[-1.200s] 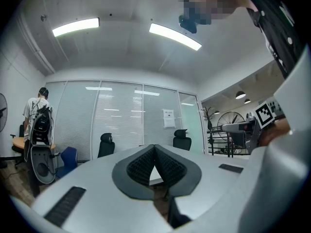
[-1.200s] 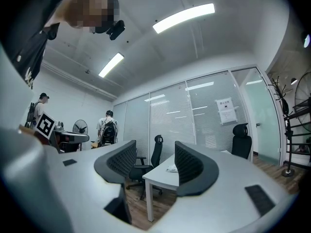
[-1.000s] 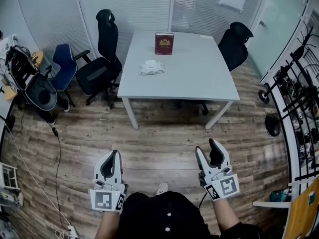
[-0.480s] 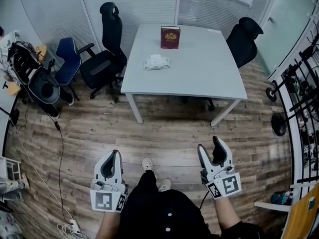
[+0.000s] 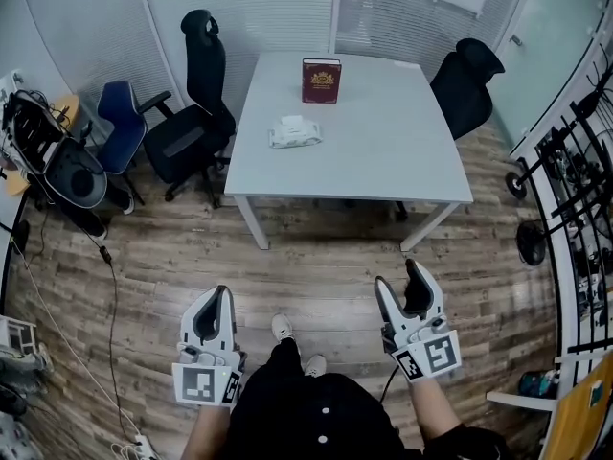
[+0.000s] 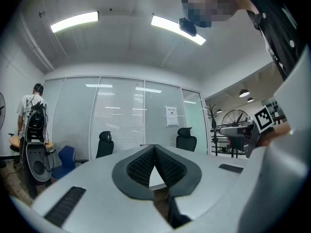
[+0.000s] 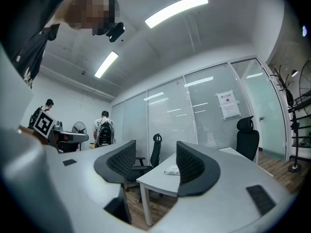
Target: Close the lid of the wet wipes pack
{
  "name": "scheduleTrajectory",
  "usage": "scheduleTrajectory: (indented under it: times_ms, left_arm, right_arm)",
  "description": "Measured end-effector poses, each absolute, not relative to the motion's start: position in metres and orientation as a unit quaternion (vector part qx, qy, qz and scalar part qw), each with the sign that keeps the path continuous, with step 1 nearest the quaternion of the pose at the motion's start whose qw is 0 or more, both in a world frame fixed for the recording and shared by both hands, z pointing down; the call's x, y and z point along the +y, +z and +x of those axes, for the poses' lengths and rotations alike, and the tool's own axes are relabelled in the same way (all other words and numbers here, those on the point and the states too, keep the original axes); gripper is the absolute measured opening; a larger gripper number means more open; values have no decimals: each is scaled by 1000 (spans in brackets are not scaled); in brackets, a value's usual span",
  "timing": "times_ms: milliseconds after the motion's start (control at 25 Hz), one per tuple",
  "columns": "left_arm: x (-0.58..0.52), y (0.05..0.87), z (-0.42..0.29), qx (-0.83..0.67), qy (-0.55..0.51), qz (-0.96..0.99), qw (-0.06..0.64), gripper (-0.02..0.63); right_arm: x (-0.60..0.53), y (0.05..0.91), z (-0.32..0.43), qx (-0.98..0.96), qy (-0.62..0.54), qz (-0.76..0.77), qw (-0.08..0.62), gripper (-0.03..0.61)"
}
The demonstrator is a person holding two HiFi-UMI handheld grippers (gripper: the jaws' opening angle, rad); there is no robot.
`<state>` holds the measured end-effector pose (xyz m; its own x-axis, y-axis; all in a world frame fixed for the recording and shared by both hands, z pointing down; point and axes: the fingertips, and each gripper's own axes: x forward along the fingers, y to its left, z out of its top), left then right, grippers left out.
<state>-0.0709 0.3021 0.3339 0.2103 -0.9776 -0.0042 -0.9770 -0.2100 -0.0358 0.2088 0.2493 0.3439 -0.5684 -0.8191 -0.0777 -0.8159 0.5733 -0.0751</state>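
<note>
Both grippers are held well apart from a white rectangular table (image 5: 383, 151).
The left gripper (image 6: 154, 147) jaws are pressed together, empty; the right gripper (image 7: 156, 147) jaws, just opened wider, are spread, empty.

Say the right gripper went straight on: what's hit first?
Probably the near corner of the table, though depth is unclear; nothing shows before it. The jaws of the right gripper, empty and just opened wider, frame it.

My left gripper (image 5: 219, 295) at seven o'clock and right gripper (image 5: 397, 275) at five are pale grey shells with black ribbed pads (image 7: 190, 166) and a cube (image 5: 433, 356) of black-and-white square markers. I wear a black top (image 5: 287, 420) with white buttons (image 5: 324, 411), and white shoes (image 5: 282, 327).
</note>
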Motion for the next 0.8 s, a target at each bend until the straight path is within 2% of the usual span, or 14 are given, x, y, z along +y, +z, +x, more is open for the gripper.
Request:
scheduleTrajectory:
  times_ms: [320,800]
  left_arm:
    - [259,331,-80,628,-4,-778,14,14]
    - [199,331,-108,627,4,-779,13,15]
  right_arm:
    - [207,339,197,886,-10,-462,34,242]
    - [151,335,173,883,-5,-469,31,248]
